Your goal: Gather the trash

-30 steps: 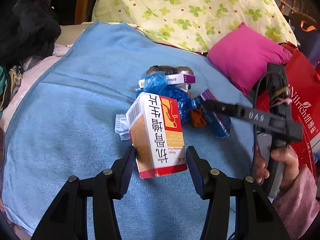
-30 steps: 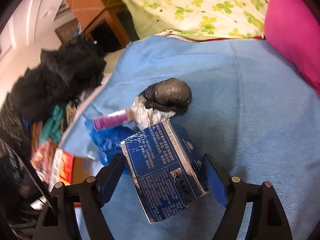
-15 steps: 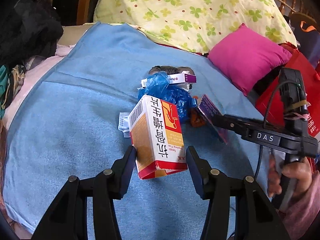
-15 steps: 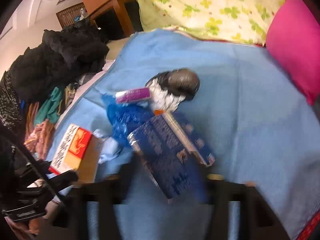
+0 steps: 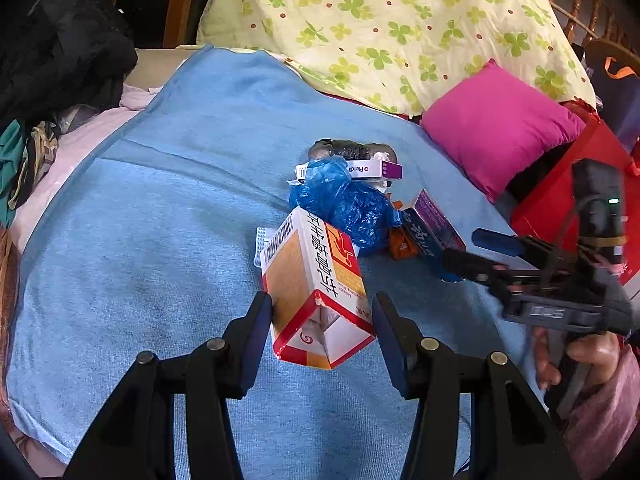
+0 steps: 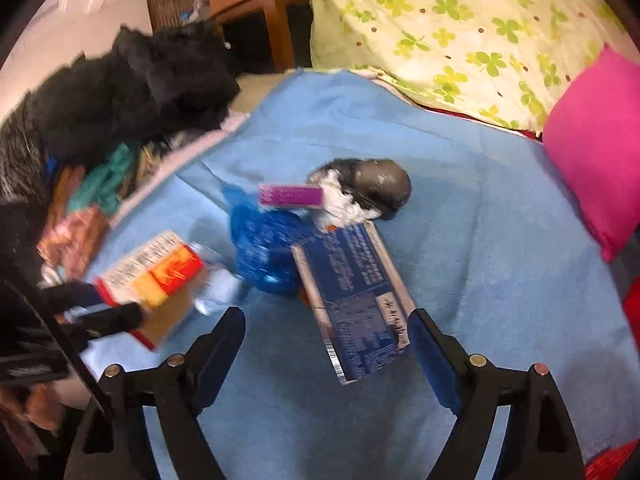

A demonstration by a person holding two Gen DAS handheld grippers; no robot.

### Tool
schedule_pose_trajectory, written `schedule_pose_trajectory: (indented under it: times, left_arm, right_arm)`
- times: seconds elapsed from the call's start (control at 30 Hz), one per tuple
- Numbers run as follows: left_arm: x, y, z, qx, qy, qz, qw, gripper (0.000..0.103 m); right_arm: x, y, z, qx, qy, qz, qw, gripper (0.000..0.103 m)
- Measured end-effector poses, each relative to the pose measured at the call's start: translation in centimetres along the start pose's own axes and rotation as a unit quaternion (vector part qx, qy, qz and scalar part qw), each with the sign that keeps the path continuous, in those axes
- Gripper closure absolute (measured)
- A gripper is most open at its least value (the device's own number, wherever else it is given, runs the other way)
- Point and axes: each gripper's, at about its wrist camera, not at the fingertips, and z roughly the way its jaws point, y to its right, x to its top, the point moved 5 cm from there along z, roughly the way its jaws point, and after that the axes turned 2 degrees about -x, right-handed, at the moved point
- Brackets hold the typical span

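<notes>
My left gripper [image 5: 322, 320] is shut on a red, white and orange medicine box [image 5: 316, 284], held above the blue blanket [image 5: 160, 220]. My right gripper [image 6: 326, 336] stands open; a dark blue box [image 6: 352, 296] lies against its right finger, with a wide gap to the left finger. It also shows in the left wrist view [image 5: 434, 234] by the right gripper's fingers. Behind lie a crumpled blue plastic bag [image 5: 344, 200], a white and purple box [image 5: 360, 169], a dark grey bag [image 6: 380, 186] and white tissue [image 6: 340, 204]. The medicine box also shows in the right wrist view [image 6: 156, 276].
A pink cushion [image 5: 500, 124] and a clover-print quilt [image 5: 400, 20] lie at the back right. A red bag [image 5: 568, 188] stands at the right. Black and mixed clothes [image 6: 120, 96] are piled at the left. A small orange wrapper [image 5: 402, 242] lies beside the blue box.
My right gripper has opened and pulled back; the dark blue box is no longer squeezed between both fingers. My left gripper has tilted the medicine box, keeping its hold.
</notes>
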Motion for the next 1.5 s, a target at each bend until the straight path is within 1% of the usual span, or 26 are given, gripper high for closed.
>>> schedule_pose_trajectory:
  times: [0.07, 0.13, 0.2, 0.27, 0.3, 0.33, 0.37, 0.43, 0.57, 0.67, 0.73, 0.8, 0.93, 1.1, 1.2, 1.23, 1.37, 1.4, 1.47, 1.5]
  left_arm:
    - [-0.1, 0.3, 0.2, -0.002, -0.003, 0.004, 1.0000, 0.050]
    - [-0.2, 0.4, 0.4, 0.001, -0.007, 0.009, 0.9999, 0.050]
    - [-0.3, 0.3, 0.9, 0.003, -0.015, 0.009, 0.9998, 0.050]
    - [-0.5, -0.1, 1.4, 0.004, -0.025, 0.002, 0.9997, 0.049]
    - [-0.5, -0.3, 1.6, 0.006, -0.029, -0.001, 0.9996, 0.048]
    - [-0.6, -0.6, 1.9, 0.013, -0.036, -0.007, 0.9993, 0.045]
    - [-0.7, -0.9, 2.2, 0.017, -0.041, -0.012, 0.9989, 0.045]
    - [-0.8, -1.0, 2.5, 0.016, -0.045, -0.019, 0.9987, 0.044]
    - [-0.8, -0.9, 2.6, 0.026, -0.042, -0.018, 0.9986, 0.040]
    - [-0.7, -1.4, 2.7, 0.035, -0.040, -0.031, 0.9981, 0.040]
    - [-0.6, -1.6, 2.7, 0.037, -0.035, -0.034, 0.9981, 0.040]
    - [-0.5, -1.6, 2.6, 0.036, -0.029, -0.029, 0.9985, 0.047]
    - [-0.5, -1.3, 2.4, 0.044, -0.018, -0.014, 0.9988, 0.052]
    - [-0.5, -1.2, 1.1, 0.044, -0.001, -0.017, 0.9989, 0.054]
    - [-0.7, -0.4, -0.8, 0.042, 0.024, -0.001, 0.9988, 0.056]
    - [-0.8, -0.1, -1.3, 0.039, 0.032, 0.004, 0.9987, 0.058]
    - [-1.4, 1.9, -3.5, 0.008, 0.064, 0.029, 0.9975, 0.061]
    - [-1.5, 2.4, -3.8, 0.010, 0.072, 0.041, 0.9965, 0.061]
    - [-1.8, 3.1, -3.8, 0.025, 0.080, 0.064, 0.9945, 0.061]
    - [-1.9, 3.0, -3.7, 0.028, 0.078, 0.066, 0.9944, 0.061]
  right_arm:
    - [0.0, 1.1, 1.1, -0.017, -0.004, 0.000, 1.000, 0.017]
    - [0.3, 2.0, 1.8, -0.020, -0.001, 0.016, 1.000, 0.017]
    - [0.6, 3.0, 2.3, -0.009, 0.011, 0.039, 0.999, 0.017]
    - [0.7, 3.5, 2.9, 0.004, 0.013, 0.051, 0.999, 0.018]
    - [0.8, 3.4, 3.3, 0.007, 0.009, 0.052, 0.999, 0.019]
    - [0.7, 3.3, 3.7, 0.011, 0.003, 0.051, 0.999, 0.026]
    - [0.5, 3.1, 4.1, 0.011, -0.005, 0.051, 0.999, 0.033]
    - [0.4, 2.9, 4.1, 0.007, -0.003, 0.052, 0.999, 0.035]
    - [0.3, 3.0, 3.4, 0.027, 0.000, 0.077, 0.997, 0.036]
    - [0.1, 2.9, 2.5, 0.040, -0.001, 0.096, 0.995, 0.036]
    - [0.0, 2.7, 1.5, 0.048, 0.003, 0.107, 0.993, 0.036]
    - [-0.1, 2.3, 0.2, 0.059, 0.010, 0.118, 0.991, 0.036]
    - [0.0, 1.0, -2.8, 0.062, 0.034, 0.110, 0.991, 0.036]
    - [-0.3, -0.2, -6.9, 0.060, 0.072, 0.104, 0.990, 0.036]
    - [-0.7, -0.3, -9.8, 0.063, 0.100, 0.106, 0.987, 0.036]
    - [-0.8, -0.3, -10.8, 0.064, 0.110, 0.108, 0.986, 0.036]
    - [-2.1, 0.1, -15.1, 0.065, 0.146, 0.119, 0.980, 0.036]
    - [-2.5, 0.3, -16.1, 0.064, 0.155, 0.123, 0.978, 0.036]
    - [-3.7, 1.0, -17.7, 0.061, 0.167, 0.132, 0.975, 0.036]
    - [-4.3, 1.4, -18.5, 0.059, 0.173, 0.139, 0.973, 0.036]
